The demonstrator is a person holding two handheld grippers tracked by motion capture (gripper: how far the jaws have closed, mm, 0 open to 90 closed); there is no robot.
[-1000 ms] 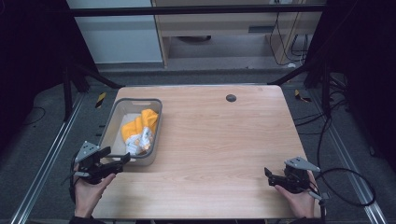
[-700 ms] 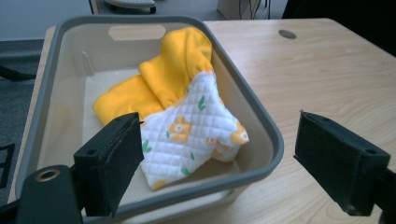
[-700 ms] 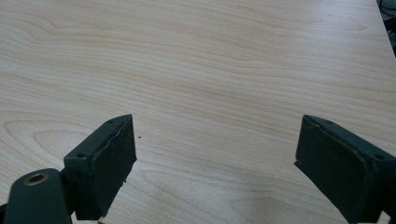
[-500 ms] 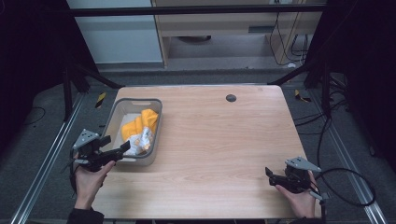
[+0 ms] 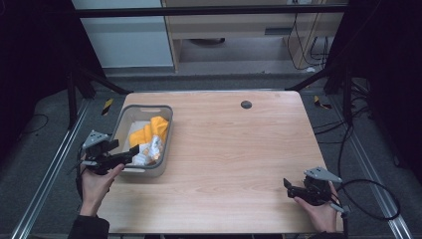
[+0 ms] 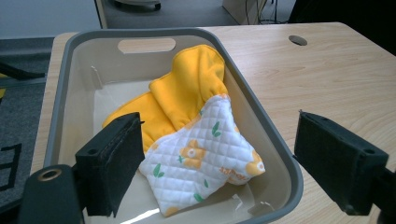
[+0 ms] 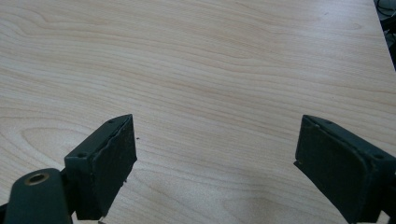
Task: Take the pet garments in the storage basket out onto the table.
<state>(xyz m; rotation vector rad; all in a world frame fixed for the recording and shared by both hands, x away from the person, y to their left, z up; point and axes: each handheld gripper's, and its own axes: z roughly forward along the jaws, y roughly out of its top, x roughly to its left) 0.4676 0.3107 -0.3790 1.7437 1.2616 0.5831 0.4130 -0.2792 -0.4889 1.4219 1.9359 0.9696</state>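
1. The left gripper (image 6: pixel 217 172) hangs over the near rim of a grey tub (image 5: pixel 119 130) at 9 o'clock on the worktop (image 5: pixel 239 149), jaws spread wide and holding nothing.
2. Inside the tub lies a yellow and quilted floral cloth (image 6: pixel 196 135), bunched toward the near right corner.
3. Risk, as a judgement: one jaw sits outside the tub wall, so closing here could pinch the rim or drag the light tub instead of the cloth.
4. The loose cloth may also slip from a shallow pinch.
5. The right gripper (image 5: pixel 298 190) rests at 4 o'clock, jaws wide apart, empty, over bare wood.
6. The pale wood worktop has a cable hole (image 5: pixel 246 104) at 12 o'clock; beyond it are grey floor, dark frame struts and trailing cables.
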